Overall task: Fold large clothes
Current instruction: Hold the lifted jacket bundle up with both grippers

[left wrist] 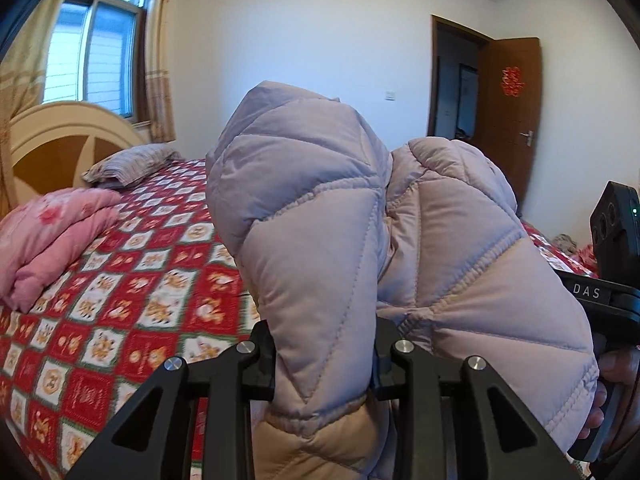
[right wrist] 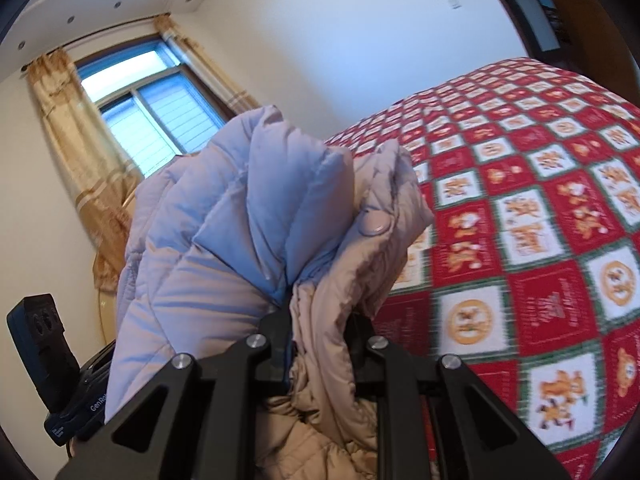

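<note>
Your jacket [left wrist: 340,240] fills the middle of both views and hides the bed [left wrist: 132,288] behind it. It covers your left gripper's fingertips [left wrist: 324,356], and the right gripper's [right wrist: 320,344] too. The lower edge cuts off the jacket's hanging part. Your hand [left wrist: 616,392] is cropped at the right edge. The bedspread pattern [right wrist: 560,240] is blurred.

We see a bed [left wrist: 132,280] covered by a red, white and green checked quilt [right wrist: 532,240] printed with small orange figures. Left of the left jaws and beyond them, a folded pink blanket [left wrist: 52,240] lies on the quilt. Farther ahead of those jaws, a striped pillow [left wrist: 132,164] rests near the rounded headboard [left wrist: 60,140]. Right of the right jaws, the quilt stretches flat.
</note>
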Tool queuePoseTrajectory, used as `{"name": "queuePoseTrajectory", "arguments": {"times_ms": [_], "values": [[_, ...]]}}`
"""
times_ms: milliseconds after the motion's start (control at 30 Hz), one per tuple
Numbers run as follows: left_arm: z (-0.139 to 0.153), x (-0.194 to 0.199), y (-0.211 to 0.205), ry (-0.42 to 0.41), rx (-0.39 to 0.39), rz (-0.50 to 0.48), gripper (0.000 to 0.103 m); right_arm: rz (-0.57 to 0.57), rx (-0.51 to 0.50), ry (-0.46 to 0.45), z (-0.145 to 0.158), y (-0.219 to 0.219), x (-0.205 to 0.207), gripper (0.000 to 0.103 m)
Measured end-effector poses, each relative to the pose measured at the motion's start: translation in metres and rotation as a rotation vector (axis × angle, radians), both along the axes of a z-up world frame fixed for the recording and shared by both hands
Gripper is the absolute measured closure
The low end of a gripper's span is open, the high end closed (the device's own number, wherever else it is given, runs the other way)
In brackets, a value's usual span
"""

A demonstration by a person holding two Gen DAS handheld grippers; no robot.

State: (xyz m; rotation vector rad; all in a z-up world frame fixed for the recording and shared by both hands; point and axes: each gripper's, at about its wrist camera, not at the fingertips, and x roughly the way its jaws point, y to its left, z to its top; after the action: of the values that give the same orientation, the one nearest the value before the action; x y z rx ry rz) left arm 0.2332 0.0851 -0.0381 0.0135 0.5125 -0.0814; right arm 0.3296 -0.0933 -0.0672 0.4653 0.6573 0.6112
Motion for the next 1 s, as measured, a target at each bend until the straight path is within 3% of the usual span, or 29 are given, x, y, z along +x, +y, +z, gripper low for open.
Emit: {"name": "queuePoseTrajectory", "arguments": {"times_ms": [567, 933, 1000], "values": [[-0.02, -0.007, 0.082, 0.043, -0.047, 0.123, 0.072, 0.155, -0.075, 0.032, -0.004, 0.096, 0.011, 0.083], [-0.049, 0.001, 0.109, 0.098, -0.054, 0.163, 0.071, 0.183, -0.122, 0.071, -0.021, 0.122, 0.02, 0.083], [-0.057, 0.003, 0.115, 0.113, -0.057, 0.181, 0.065, 0.18, -0.139, 0.082, -0.027, 0.124, 0.022, 0.083]]}}
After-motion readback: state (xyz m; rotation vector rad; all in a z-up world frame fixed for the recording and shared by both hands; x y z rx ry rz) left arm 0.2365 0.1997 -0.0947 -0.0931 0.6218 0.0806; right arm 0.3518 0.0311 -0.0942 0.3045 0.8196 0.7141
